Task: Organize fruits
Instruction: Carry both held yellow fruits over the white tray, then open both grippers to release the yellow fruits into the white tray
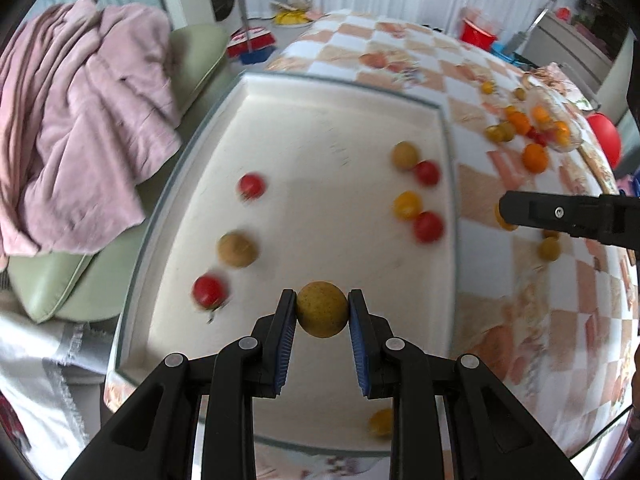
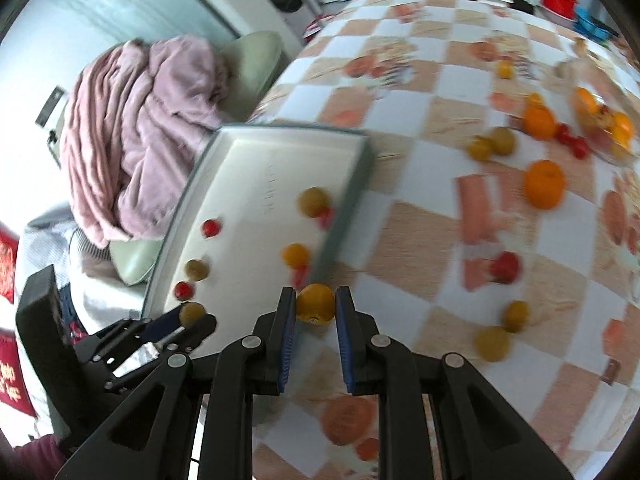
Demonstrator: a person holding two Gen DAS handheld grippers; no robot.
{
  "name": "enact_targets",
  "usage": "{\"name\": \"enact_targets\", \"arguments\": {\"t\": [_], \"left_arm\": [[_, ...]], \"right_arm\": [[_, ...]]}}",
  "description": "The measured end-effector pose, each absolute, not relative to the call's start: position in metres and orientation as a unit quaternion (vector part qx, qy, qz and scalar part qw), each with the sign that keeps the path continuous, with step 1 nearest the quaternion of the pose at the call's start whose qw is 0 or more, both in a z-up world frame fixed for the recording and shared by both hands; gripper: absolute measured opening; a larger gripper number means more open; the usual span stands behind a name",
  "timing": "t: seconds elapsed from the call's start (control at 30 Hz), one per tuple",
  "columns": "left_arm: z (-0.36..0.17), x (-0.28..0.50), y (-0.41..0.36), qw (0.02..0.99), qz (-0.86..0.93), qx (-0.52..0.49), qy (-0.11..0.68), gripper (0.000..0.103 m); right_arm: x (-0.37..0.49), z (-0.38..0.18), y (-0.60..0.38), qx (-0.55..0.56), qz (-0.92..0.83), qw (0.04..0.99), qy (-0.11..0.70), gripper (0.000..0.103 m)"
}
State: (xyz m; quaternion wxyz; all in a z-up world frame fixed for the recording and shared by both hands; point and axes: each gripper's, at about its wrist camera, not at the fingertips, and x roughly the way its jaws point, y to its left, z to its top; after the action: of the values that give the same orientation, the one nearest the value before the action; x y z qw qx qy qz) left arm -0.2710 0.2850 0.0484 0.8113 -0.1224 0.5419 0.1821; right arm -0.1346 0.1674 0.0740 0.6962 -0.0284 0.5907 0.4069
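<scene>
My left gripper [image 1: 322, 309] is shut on a round brown-yellow fruit [image 1: 322, 309] above the near part of the white tray [image 1: 344, 84]. On the tray lie several small fruits: red ones [image 1: 251, 185], a brown one [image 1: 237, 249] and a yellow one [image 1: 407, 205]. My right gripper [image 2: 315, 304] is shut on a small yellow-orange fruit [image 2: 315, 304] just past the tray's right rim [image 2: 348, 204], over the checkered tablecloth. The left gripper [image 2: 194, 314] with its fruit shows at the lower left of the right wrist view. The right gripper's finger [image 1: 560, 216] shows at the right of the left wrist view.
Loose fruits lie on the checkered tablecloth [image 2: 400, 120]: oranges [image 2: 544, 184], red tomatoes [image 2: 505, 267] and yellow-brown ones [image 2: 493, 343]. A clear container [image 2: 604, 128] holds more at the far right. A pink blanket [image 1: 80, 120] lies on a green chair [image 1: 60, 284] left of the table.
</scene>
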Motion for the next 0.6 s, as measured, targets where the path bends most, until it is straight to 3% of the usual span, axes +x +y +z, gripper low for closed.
{"name": "enact_targets", "arguments": {"t": [0.6], "left_arm": [[0.025, -0.286, 0.301, 0.796, 0.2, -0.137, 0.554, 0.028]], "right_arm": [[-0.158, 0.04, 0.233, -0.087, 0.415, 0.667, 0.612, 0.022]]}}
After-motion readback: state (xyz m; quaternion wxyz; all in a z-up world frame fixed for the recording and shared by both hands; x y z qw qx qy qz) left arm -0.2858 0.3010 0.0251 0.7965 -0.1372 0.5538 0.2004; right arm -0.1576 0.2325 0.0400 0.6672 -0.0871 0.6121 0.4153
